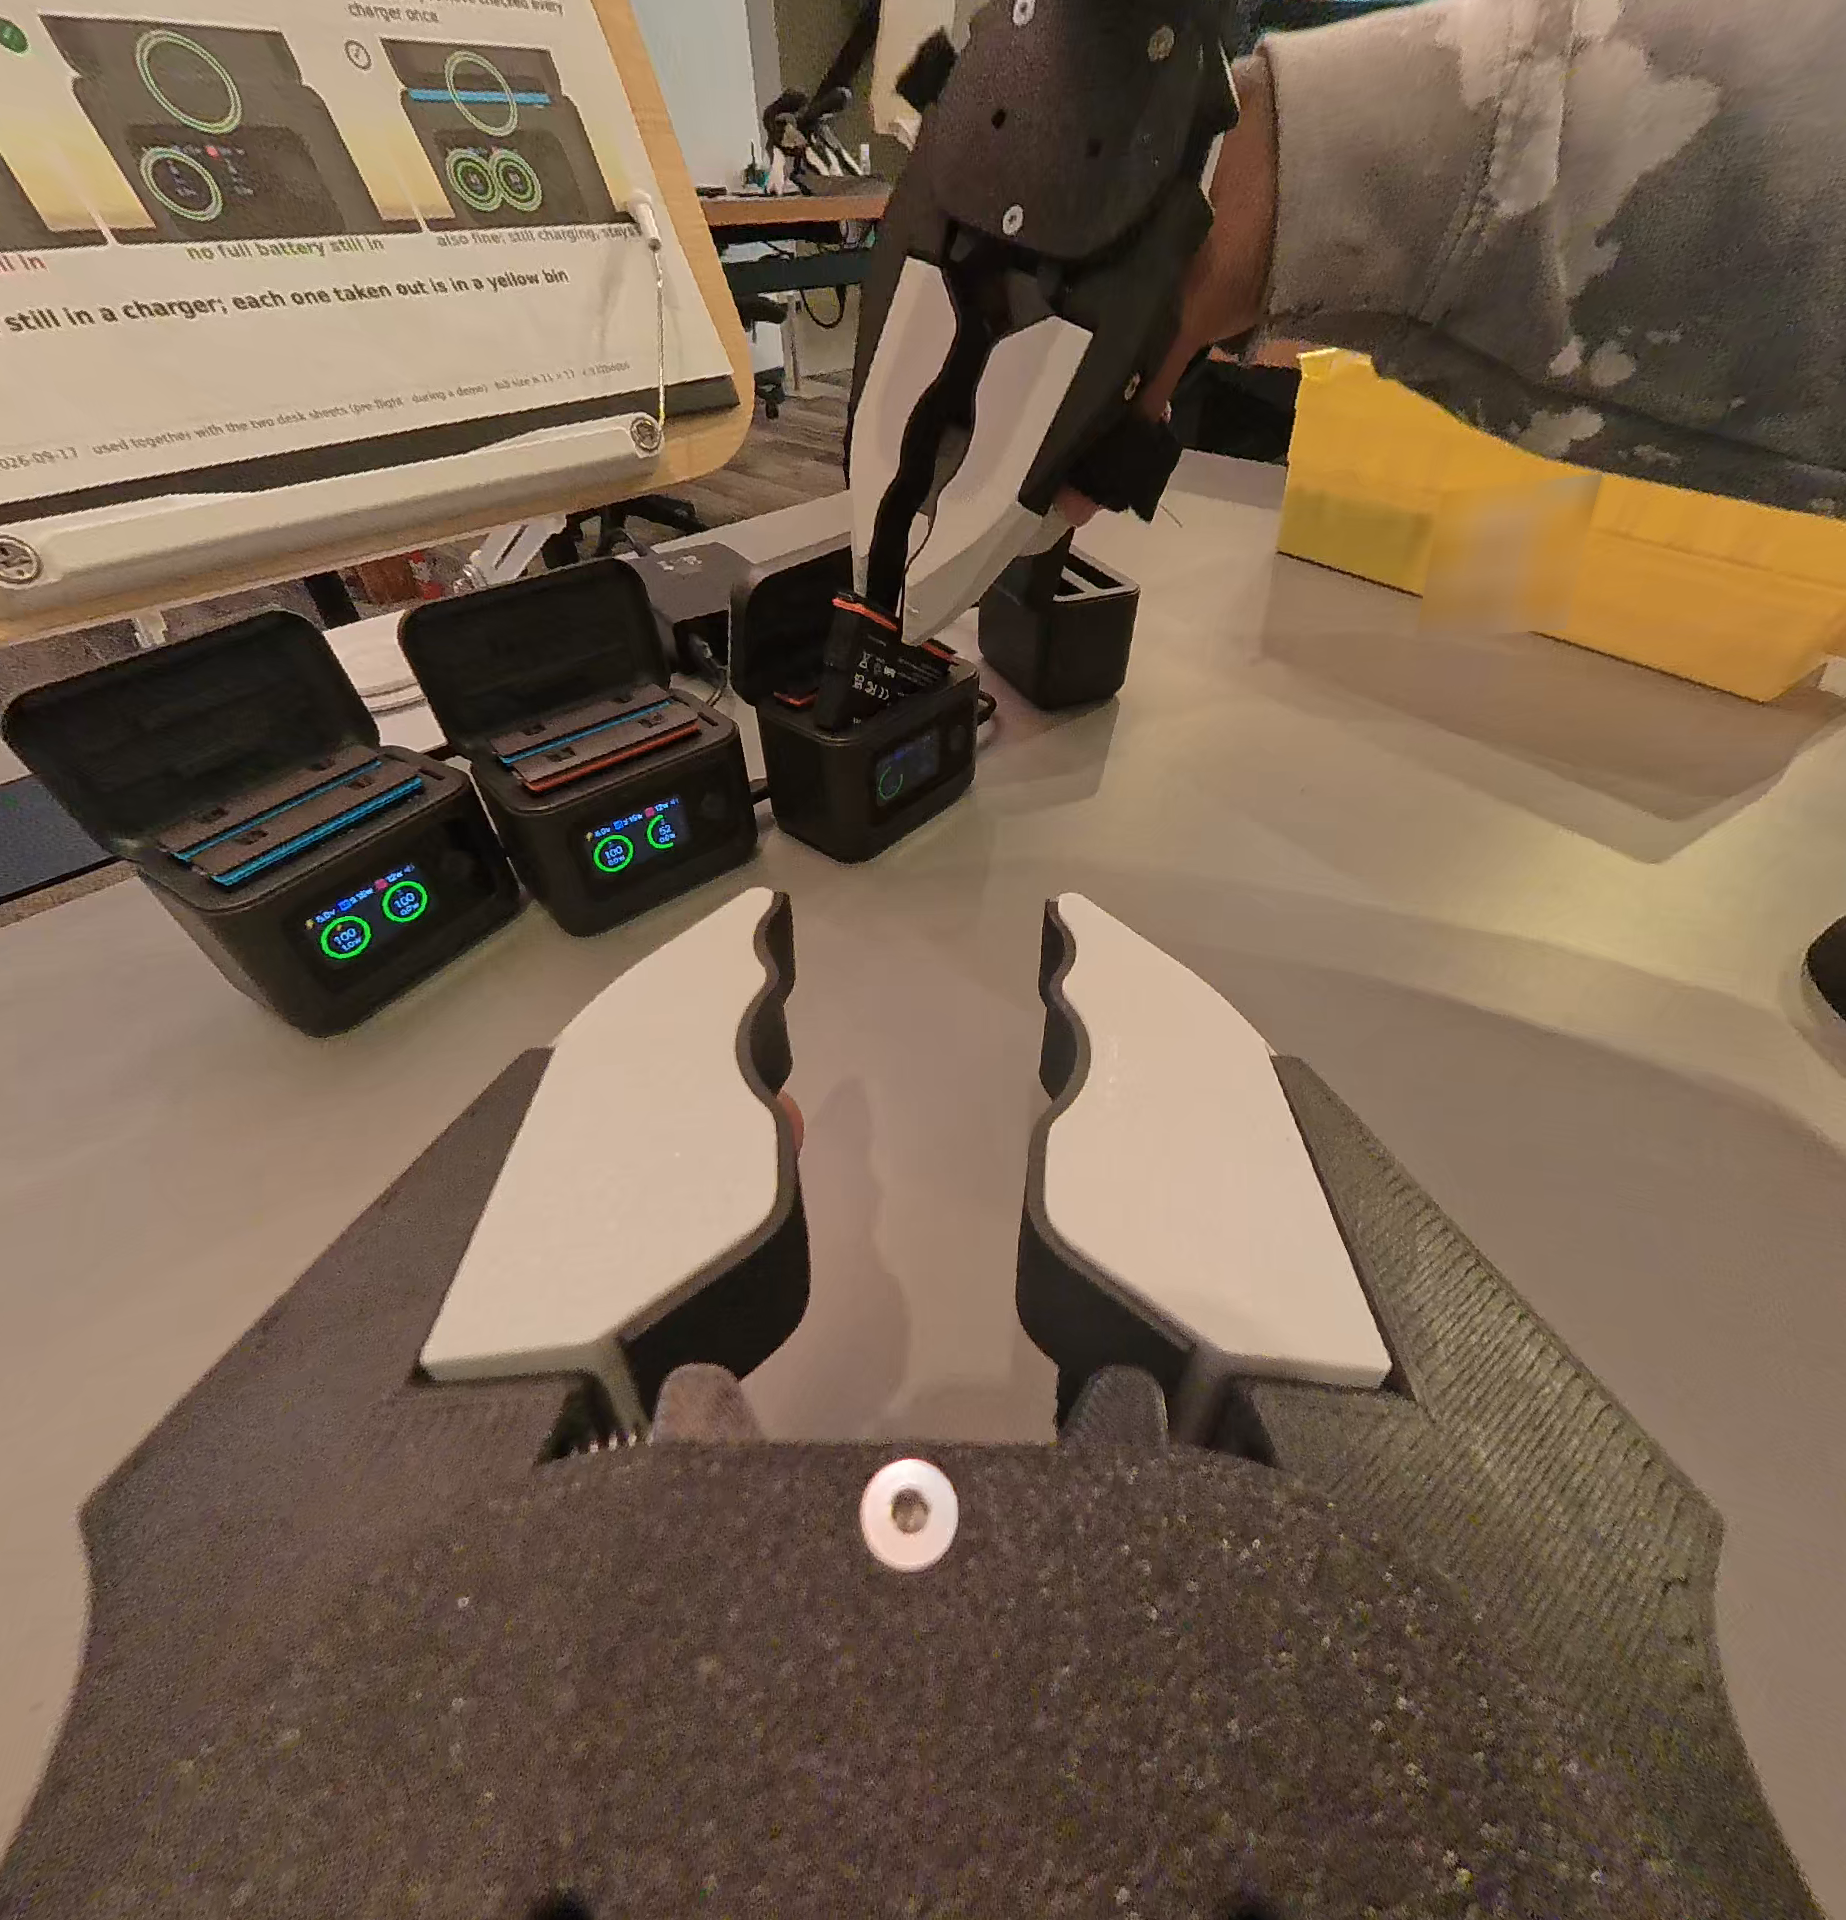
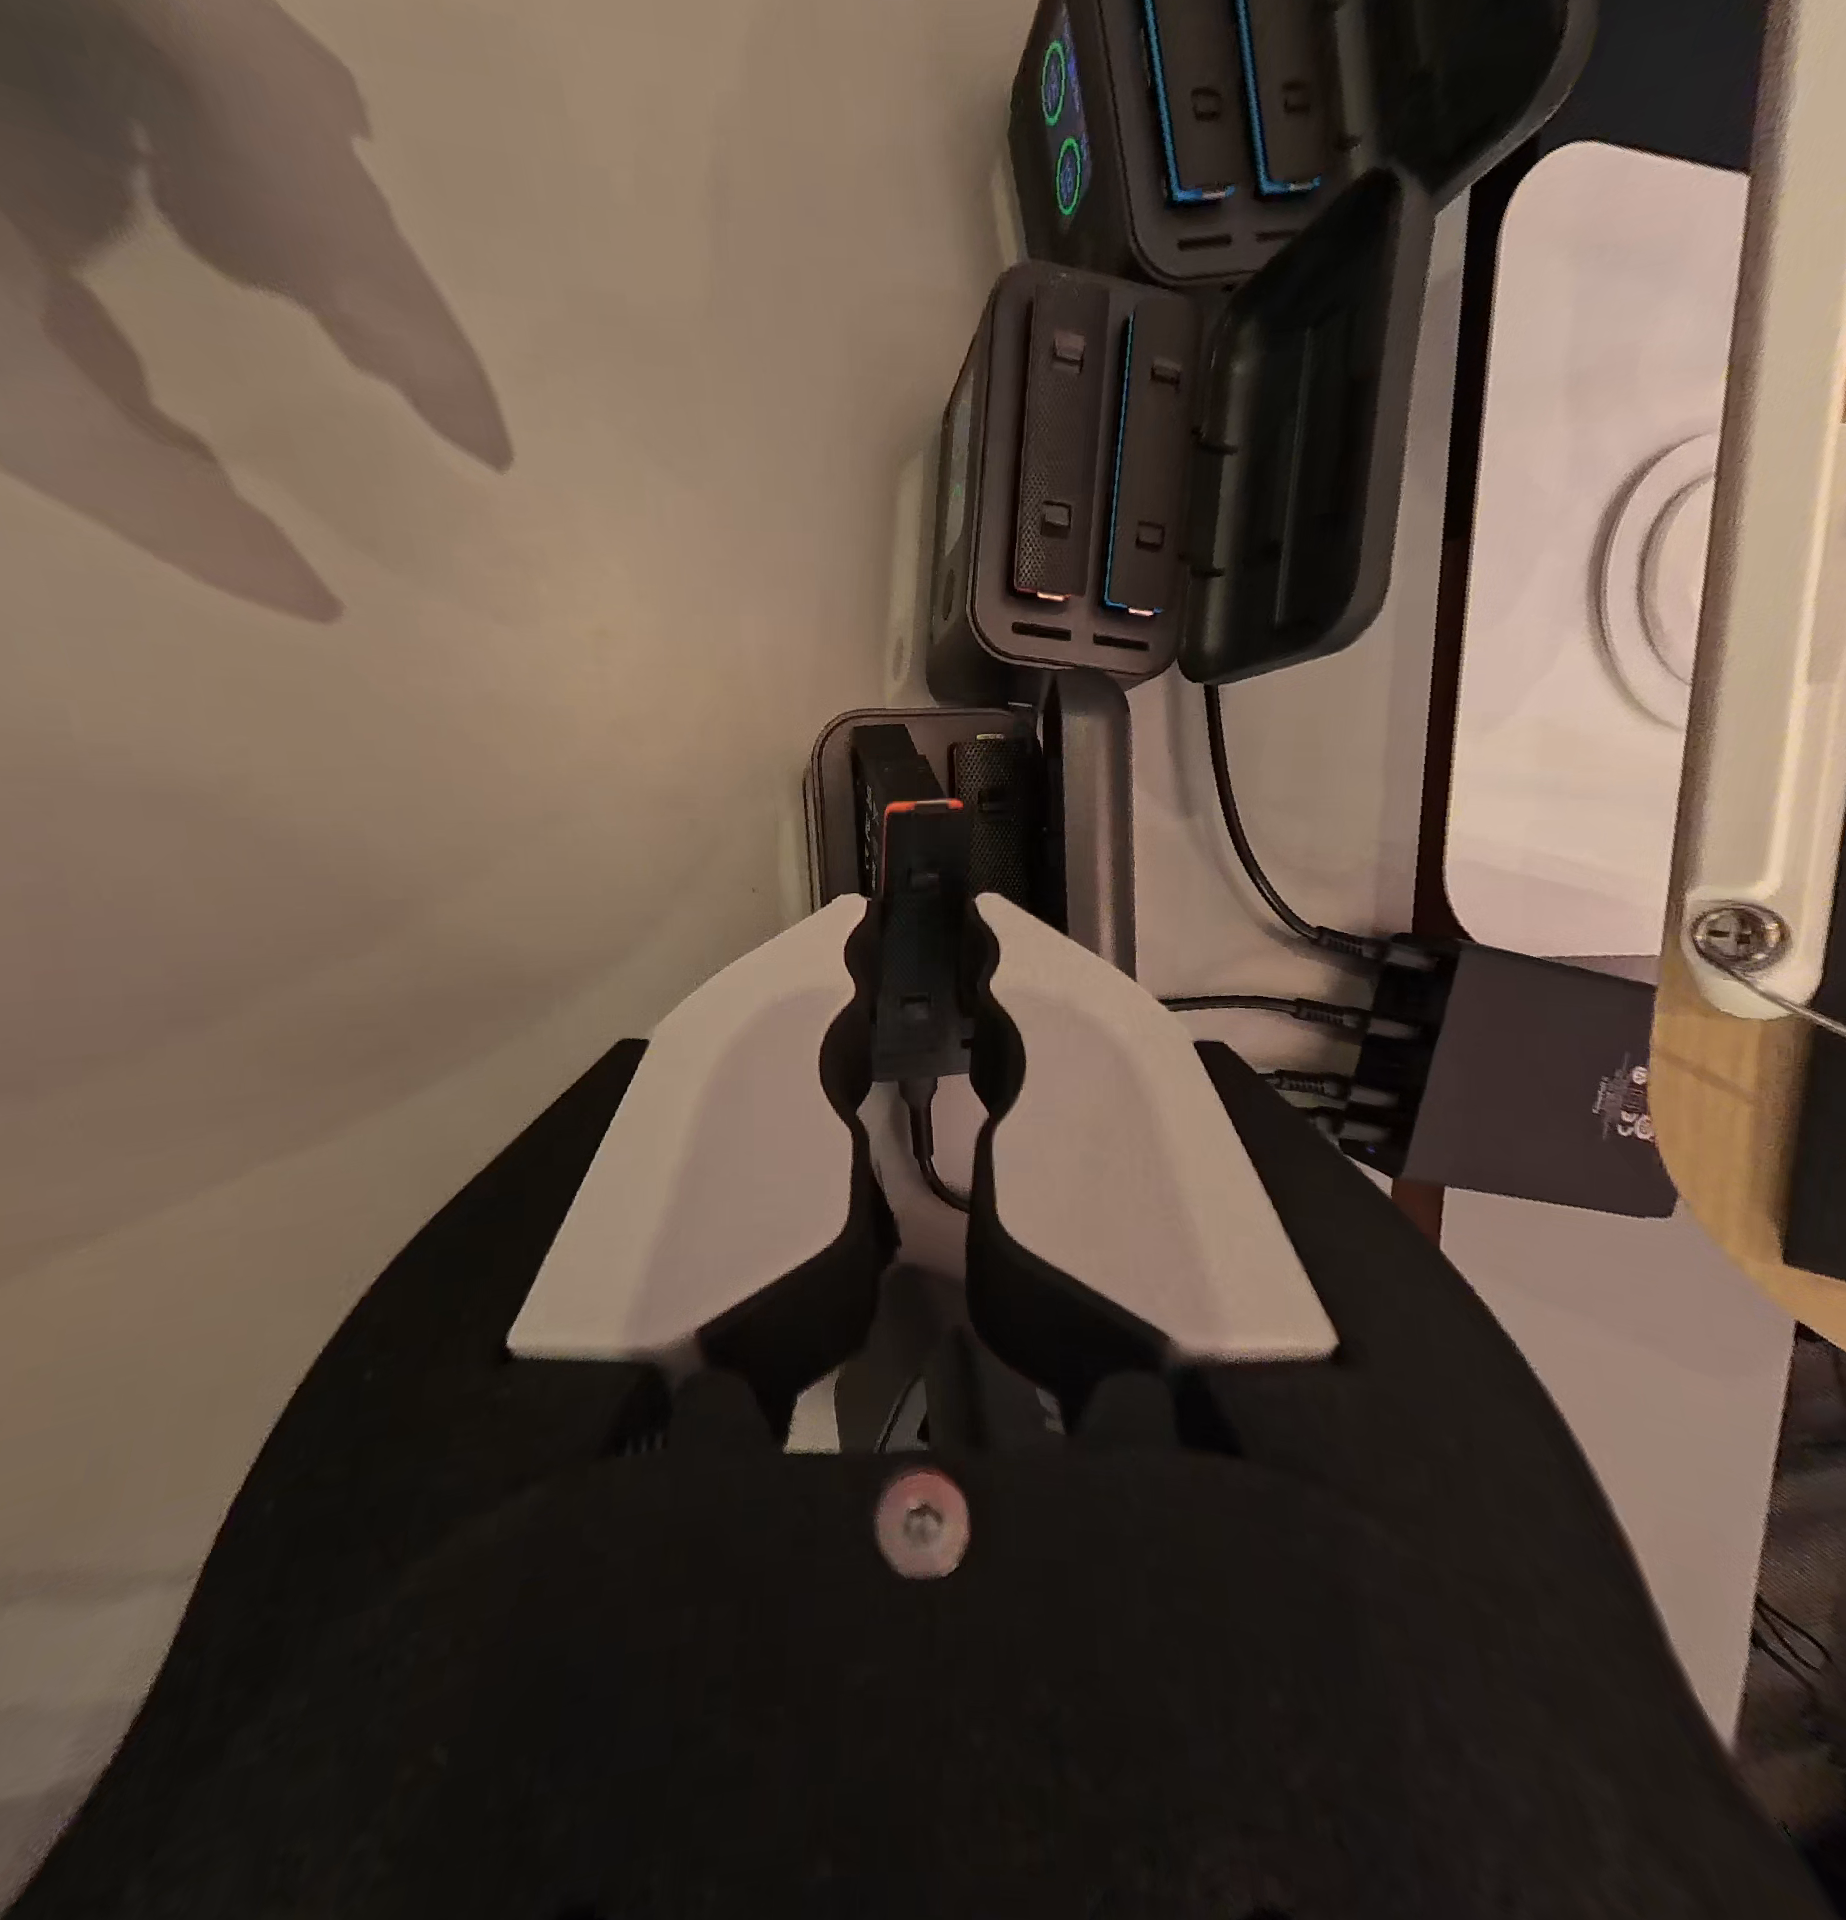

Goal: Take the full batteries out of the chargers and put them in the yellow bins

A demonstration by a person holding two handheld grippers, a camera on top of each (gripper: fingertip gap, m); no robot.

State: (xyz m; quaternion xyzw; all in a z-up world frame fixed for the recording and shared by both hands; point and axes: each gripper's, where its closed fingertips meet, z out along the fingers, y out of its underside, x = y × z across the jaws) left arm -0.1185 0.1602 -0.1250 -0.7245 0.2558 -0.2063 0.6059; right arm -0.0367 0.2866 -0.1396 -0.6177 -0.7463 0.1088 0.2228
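Here my right gripper (image 2: pixel 919 925) points steeply down over the third charger (image 1: pixel 865 748) in the row, clamped on a black battery (image 2: pixel 921 935) with an orange end — half-risen from its slot. My left gripper (image 1: pixel 914 935) hovers low over the table (image 1: pixel 1418 935), fingers parted, empty.

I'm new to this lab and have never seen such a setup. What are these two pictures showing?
No robot here: a person holds a two-finger tool in each hand, each with a camera looking along its fingers. The left wrist view shows the left hand-held gripper open and empty above a pale table. Ahead stand black chargers with open lids and lit screens, and a yellow bin at the right. The right wrist view looks down along the right hand-held gripper, which is shut on an orange-tipped battery partly out of a charger.
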